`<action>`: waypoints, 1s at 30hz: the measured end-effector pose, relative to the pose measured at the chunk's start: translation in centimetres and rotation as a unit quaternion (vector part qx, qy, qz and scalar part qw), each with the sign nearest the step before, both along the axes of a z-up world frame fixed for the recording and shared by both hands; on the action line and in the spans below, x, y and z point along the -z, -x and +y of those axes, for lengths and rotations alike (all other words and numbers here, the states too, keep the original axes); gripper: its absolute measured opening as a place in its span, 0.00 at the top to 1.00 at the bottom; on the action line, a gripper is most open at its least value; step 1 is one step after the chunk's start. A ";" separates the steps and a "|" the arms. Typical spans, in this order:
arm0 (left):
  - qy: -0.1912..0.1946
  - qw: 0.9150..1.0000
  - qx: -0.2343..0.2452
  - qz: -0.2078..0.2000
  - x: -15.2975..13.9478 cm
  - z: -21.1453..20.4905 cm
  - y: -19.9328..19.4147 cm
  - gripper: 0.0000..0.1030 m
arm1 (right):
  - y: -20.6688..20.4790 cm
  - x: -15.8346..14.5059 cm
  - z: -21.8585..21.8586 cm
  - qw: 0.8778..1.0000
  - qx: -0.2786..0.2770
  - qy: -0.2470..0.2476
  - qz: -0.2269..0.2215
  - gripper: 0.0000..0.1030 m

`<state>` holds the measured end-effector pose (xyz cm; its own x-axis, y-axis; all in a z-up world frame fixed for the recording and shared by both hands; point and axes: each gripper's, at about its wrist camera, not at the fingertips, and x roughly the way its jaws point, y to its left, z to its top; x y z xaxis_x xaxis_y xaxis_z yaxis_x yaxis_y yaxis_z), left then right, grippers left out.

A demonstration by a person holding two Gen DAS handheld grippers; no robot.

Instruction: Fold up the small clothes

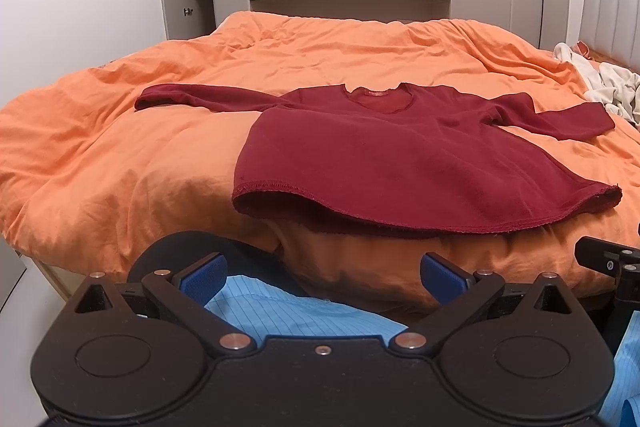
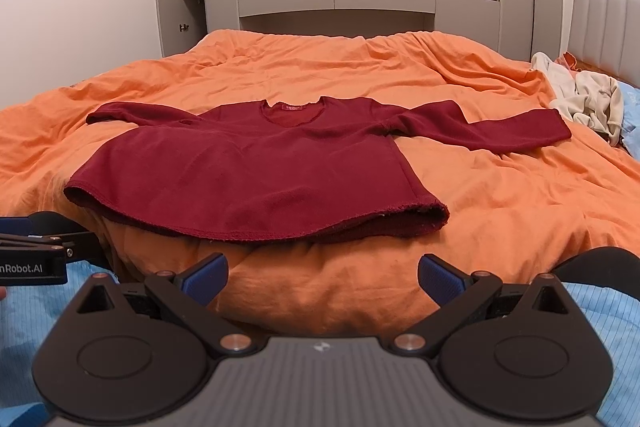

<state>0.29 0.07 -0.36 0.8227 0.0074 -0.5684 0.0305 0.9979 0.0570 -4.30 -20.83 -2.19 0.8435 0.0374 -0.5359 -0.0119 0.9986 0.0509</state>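
On the orange duvet (image 1: 160, 155) of the bed, a dark red long-sleeved top (image 1: 384, 163) lies spread flat, neck toward the window, both sleeves stretched outward, hem nearest the cameras. Left claw (image 1: 322, 277) and right claw (image 2: 322, 277) hover short of the hem, each with jaws spread wide and holding nothing. Folding appears not yet begun; the step in hand is the approach. The next move likely calls for pinching a sleeve or side edge and carrying it across the body. A pale crumpled garment (image 2: 588, 99) lies well apart, by the headboard.
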 end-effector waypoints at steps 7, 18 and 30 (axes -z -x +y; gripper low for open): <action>0.001 1.000 -0.002 0.001 0.2 0.3 0.0 0.00 | -0.1 -0.4 -0.1 1.000 0.002 -0.002 0.005 0.00; -0.001 1.000 -0.001 0.006 0.7 0.4 -0.1 0.00 | -0.3 -0.5 -0.1 1.000 0.004 -0.002 0.012 0.00; -0.002 1.000 0.000 0.015 0.6 0.1 -0.5 0.00 | -0.6 -0.6 -0.2 1.000 0.006 -0.003 0.018 0.00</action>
